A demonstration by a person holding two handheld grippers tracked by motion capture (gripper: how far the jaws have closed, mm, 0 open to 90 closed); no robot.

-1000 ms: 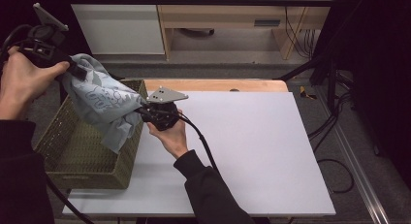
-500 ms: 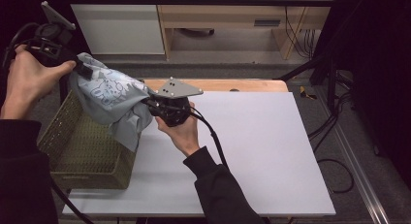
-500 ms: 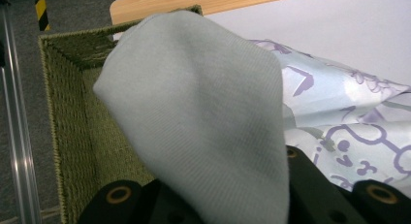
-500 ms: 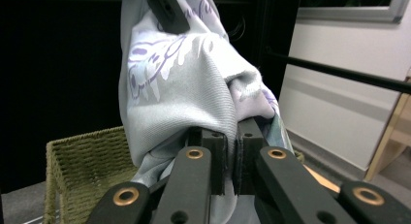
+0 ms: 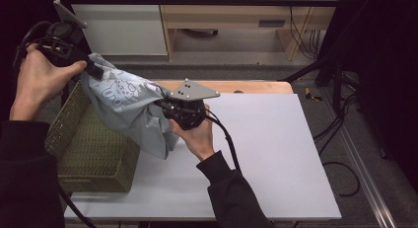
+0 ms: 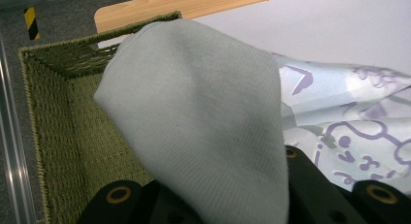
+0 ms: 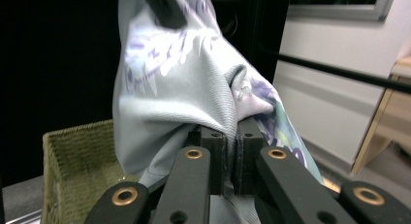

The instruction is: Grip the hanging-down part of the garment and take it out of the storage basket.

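Note:
A pale blue-grey cloth (image 5: 125,107) with a purple print hangs stretched between my two grippers, above the green woven basket (image 5: 93,154) and the table's left part. My left gripper (image 5: 96,70), held high at the far left, is shut on the cloth's upper corner; the cloth (image 6: 203,132) drapes over its jaws. My right gripper (image 5: 160,105), near the table's middle, is shut on the cloth's other end, with the fabric (image 7: 194,93) pinched between its closed pads (image 7: 231,156). The cloth's lower edge dangles beside the basket's right wall.
The basket (image 6: 63,136) stands on the white table (image 5: 276,154) at its left edge. A wooden strip (image 5: 236,86) runs along the table's far edge. Beyond are a wooden shelf, cables and a dark stand (image 5: 340,70) at the right.
Both hands have lifted the cloth up out of the basket. The right gripper rose and drifted right toward the table's middle; the left gripper shifted a little right.

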